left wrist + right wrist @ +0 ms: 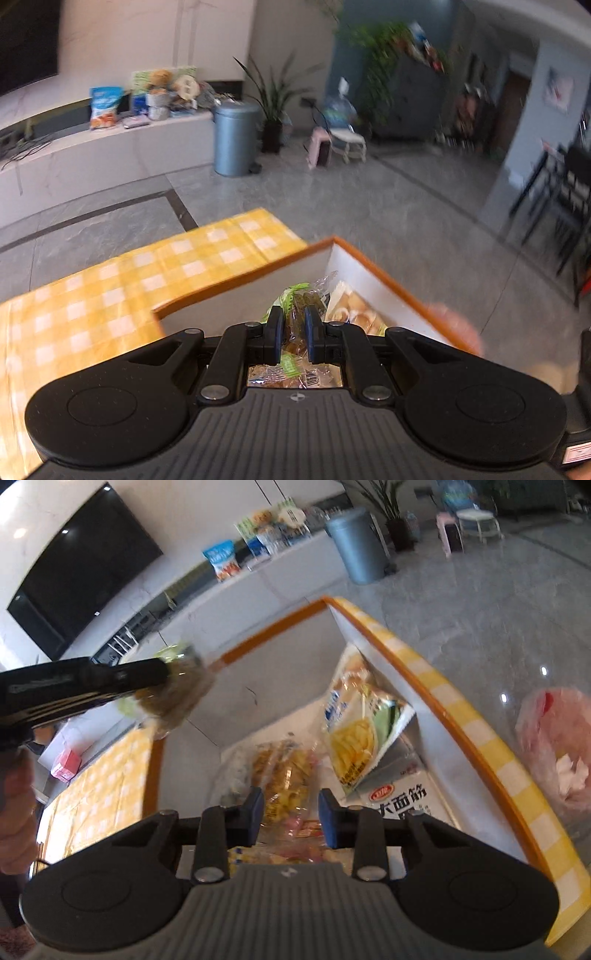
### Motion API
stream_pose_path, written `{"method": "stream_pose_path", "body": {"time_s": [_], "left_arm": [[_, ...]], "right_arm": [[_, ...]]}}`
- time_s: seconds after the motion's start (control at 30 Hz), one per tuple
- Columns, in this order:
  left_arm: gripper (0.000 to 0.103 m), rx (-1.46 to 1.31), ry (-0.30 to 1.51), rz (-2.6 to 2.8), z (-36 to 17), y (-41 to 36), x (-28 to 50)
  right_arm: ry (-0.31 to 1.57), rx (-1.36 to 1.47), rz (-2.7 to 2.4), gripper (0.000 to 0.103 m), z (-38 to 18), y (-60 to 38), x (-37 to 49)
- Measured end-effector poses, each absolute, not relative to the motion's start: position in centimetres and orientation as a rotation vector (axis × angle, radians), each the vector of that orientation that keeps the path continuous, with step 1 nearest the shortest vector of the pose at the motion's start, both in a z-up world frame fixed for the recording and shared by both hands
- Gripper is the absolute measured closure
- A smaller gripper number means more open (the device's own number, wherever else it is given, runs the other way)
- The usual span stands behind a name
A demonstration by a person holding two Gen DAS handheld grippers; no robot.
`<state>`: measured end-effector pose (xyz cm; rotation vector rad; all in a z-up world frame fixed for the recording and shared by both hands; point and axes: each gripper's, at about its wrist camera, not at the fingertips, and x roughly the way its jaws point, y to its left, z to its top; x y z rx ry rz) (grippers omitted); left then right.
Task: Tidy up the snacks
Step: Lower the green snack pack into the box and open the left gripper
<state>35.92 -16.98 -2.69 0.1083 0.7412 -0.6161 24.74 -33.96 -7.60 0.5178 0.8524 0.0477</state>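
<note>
My left gripper (294, 325) is shut on a clear-wrapped snack (295, 295) with a green label and brown contents, above the orange-rimmed white box (373, 271). The right wrist view shows that packet (177, 690), blurred, over the box's left rim (266, 631). My right gripper (291, 814) reaches into the box, its blue pads against a clear packet of yellow pastries (286, 775). A yellow chip bag (356, 734) leans on the right wall above a white bag with red and black lettering (402, 794). The left wrist view also shows a bag with a bread picture (354, 310) inside the box.
The box stands on a table with a yellow checked cloth (147, 277). A pink plastic bag (554, 746) hangs beyond the box's right side. A small red box (66, 764) lies at the left. A blue-grey bin (234, 138) and a white ledge with more snack bags (105, 107) stand far off.
</note>
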Motion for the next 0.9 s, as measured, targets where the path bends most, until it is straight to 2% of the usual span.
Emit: {"method": "stream_pose_path", "body": {"time_s": [0.47,0.7,0.73,0.77,0.8,0.83,0.87,0.9], "left_arm": [[0.09,0.41,0.895,-0.704,-7.1,-21.4,38.9],[0.091,0.508,0.824,-0.699,-7.7,-22.5,38.9],[0.081,0.5,0.789,-0.71,-7.6,-22.4,38.7],[0.064,0.5,0.746,-0.727,-7.4,-22.3,38.3],[0.052,0.506,0.704,-0.731,-7.3,-22.3,38.0],[0.035,0.509,0.662,-0.73,-7.1,-22.1,37.4],[0.029,0.511,0.615,-0.733,-6.9,-21.9,36.8],[0.028,0.52,0.584,-0.734,-6.9,-21.8,36.2]], "right_arm": [[0.847,0.517,0.022,0.068,-8.7,-34.4,25.5],[0.849,0.534,0.027,0.068,-8.8,-34.5,25.4],[0.851,0.532,0.026,0.068,-8.9,-34.5,25.4],[0.85,0.531,0.026,0.068,-8.8,-34.5,25.4],[0.85,0.528,0.027,0.068,-8.9,-34.4,25.4],[0.849,0.526,0.03,0.068,-8.9,-34.4,25.3],[0.847,0.526,0.029,0.068,-8.9,-34.4,25.3],[0.848,0.53,0.027,0.068,-8.9,-34.4,25.3]]}}
